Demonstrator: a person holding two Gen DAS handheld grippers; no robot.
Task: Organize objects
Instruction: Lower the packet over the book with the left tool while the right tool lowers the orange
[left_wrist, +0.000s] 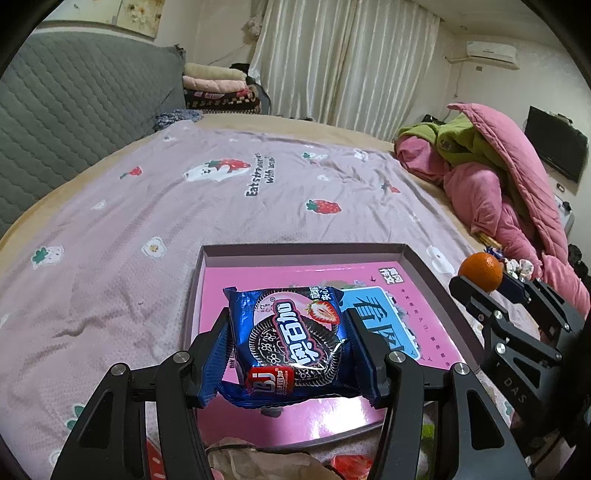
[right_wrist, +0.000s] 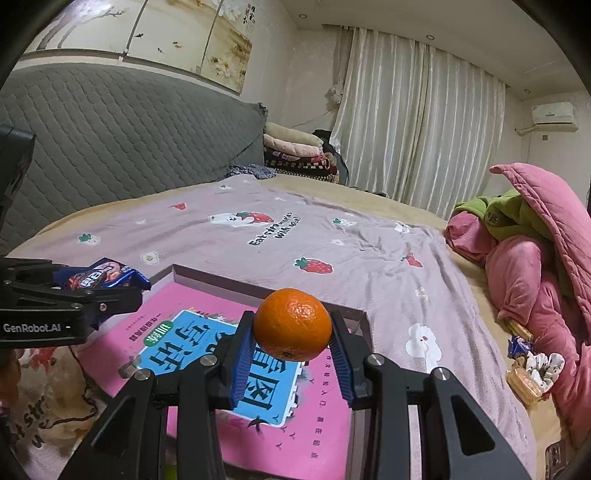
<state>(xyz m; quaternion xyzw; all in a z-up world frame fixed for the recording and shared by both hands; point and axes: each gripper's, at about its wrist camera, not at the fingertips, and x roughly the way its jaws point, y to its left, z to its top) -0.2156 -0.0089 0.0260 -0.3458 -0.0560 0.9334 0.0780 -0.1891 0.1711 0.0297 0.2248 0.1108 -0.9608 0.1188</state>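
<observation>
My left gripper (left_wrist: 288, 347) is shut on a blue cookie packet (left_wrist: 291, 339) and holds it over the near part of a shallow pink box lid (left_wrist: 417, 258) lying on the bed. My right gripper (right_wrist: 291, 350) is shut on an orange (right_wrist: 291, 325) and holds it above the right side of the same box (right_wrist: 207, 275). The orange (left_wrist: 480, 271) and right gripper also show at the right of the left wrist view. The packet (right_wrist: 107, 278) and left gripper show at the left of the right wrist view.
The bed has a lilac strawberry-print sheet (left_wrist: 221, 192). A pile of pink and green quilts (left_wrist: 498, 177) lies on the right. Small snack packs and a hair scrunchie (right_wrist: 532, 365) lie by the quilts. A grey padded headboard (right_wrist: 110, 147) stands behind.
</observation>
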